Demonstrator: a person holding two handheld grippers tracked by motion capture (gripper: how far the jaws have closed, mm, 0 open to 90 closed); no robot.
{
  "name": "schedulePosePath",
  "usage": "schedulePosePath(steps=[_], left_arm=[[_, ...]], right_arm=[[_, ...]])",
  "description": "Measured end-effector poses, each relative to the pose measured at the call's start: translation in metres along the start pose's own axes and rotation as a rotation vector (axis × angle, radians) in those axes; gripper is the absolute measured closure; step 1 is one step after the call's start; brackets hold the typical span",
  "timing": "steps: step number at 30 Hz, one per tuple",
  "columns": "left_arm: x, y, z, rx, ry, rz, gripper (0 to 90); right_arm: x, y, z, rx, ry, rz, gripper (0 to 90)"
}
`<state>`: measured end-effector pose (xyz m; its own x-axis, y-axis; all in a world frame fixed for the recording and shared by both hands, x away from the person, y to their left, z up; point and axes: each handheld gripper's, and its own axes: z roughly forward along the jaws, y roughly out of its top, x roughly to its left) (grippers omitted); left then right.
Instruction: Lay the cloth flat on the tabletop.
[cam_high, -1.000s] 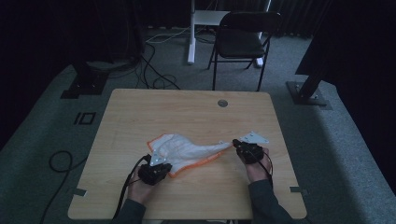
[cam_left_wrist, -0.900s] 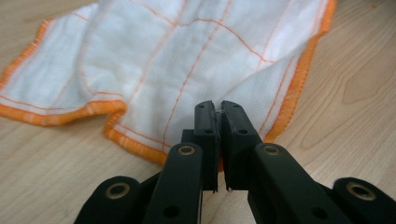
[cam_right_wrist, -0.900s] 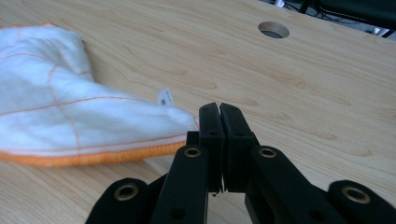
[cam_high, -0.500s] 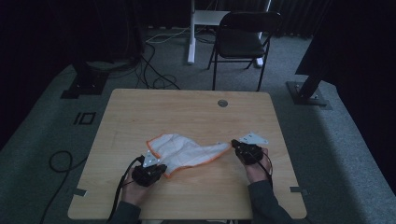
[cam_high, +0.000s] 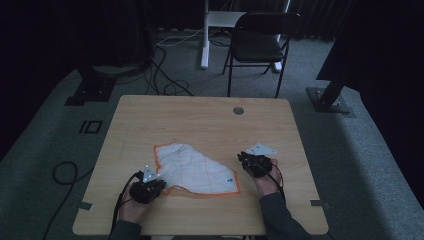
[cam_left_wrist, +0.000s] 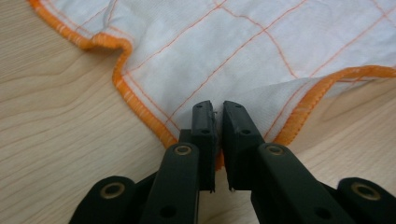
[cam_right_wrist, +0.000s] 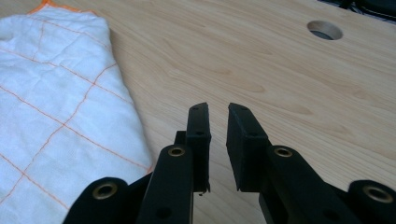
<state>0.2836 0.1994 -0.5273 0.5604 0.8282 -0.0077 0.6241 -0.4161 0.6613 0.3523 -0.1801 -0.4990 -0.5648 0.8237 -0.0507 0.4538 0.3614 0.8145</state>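
Note:
A white cloth (cam_high: 195, 170) with an orange grid and orange hem lies spread flat on the wooden table (cam_high: 200, 120). My left gripper (cam_high: 159, 186) sits at the cloth's near left corner. In the left gripper view its jaws (cam_left_wrist: 218, 109) stand a slit apart over that corner of the cloth (cam_left_wrist: 224, 51), having just been opening; the hem shows in the gap. My right gripper (cam_high: 244, 160) rests just right of the cloth. In the right gripper view it (cam_right_wrist: 218, 112) is open, jaws just widened, nothing between them, with the cloth (cam_right_wrist: 51, 116) to their left.
A round cable hole (cam_high: 238, 110) is at the table's far edge, also the hole (cam_right_wrist: 324, 30) ahead of the right jaws. Behind the table stand a black folding chair (cam_high: 260, 42) and a white post (cam_high: 205, 35). Cables (cam_high: 165, 85) lie on the floor.
The cloth, earlier bunched and stretched between both grippers, now lies flat. The right gripper has let go of it. The left gripper has moved left and nearer the front edge.

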Motion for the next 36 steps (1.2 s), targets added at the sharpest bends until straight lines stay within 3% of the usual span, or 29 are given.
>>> schedulePosePath(steps=[4, 9, 16, 23, 28, 36], left_arm=[[0.006, 0.0, -0.003, 0.0, 0.025, -0.016, 79.7], [0.011, 0.002, -0.009, -0.038, 0.017, -0.06, 74.5], [0.015, 0.007, -0.014, -0.064, 0.025, -0.067, 70.7], [0.013, 0.016, -0.006, -0.063, 0.026, -0.05, 69.0], [0.005, 0.023, 0.008, -0.045, 0.018, -0.02, 69.0], [-0.007, 0.033, 0.028, -0.011, 0.013, 0.019, 69.0]], right_arm=[[0.003, 0.001, 0.005, 0.002, 0.011, 0.002, 78.9], [0.007, 0.002, 0.011, 0.01, 0.028, -0.004, 79.1], [0.019, 0.004, 0.026, 0.026, 0.057, -0.016, 79.0], [0.025, 0.004, 0.042, 0.056, 0.076, -0.013, 74.4], [0.023, 0.0, 0.055, 0.087, 0.081, 0.017, 72.4], [0.026, -0.003, 0.066, 0.124, 0.103, -0.01, 70.1]])
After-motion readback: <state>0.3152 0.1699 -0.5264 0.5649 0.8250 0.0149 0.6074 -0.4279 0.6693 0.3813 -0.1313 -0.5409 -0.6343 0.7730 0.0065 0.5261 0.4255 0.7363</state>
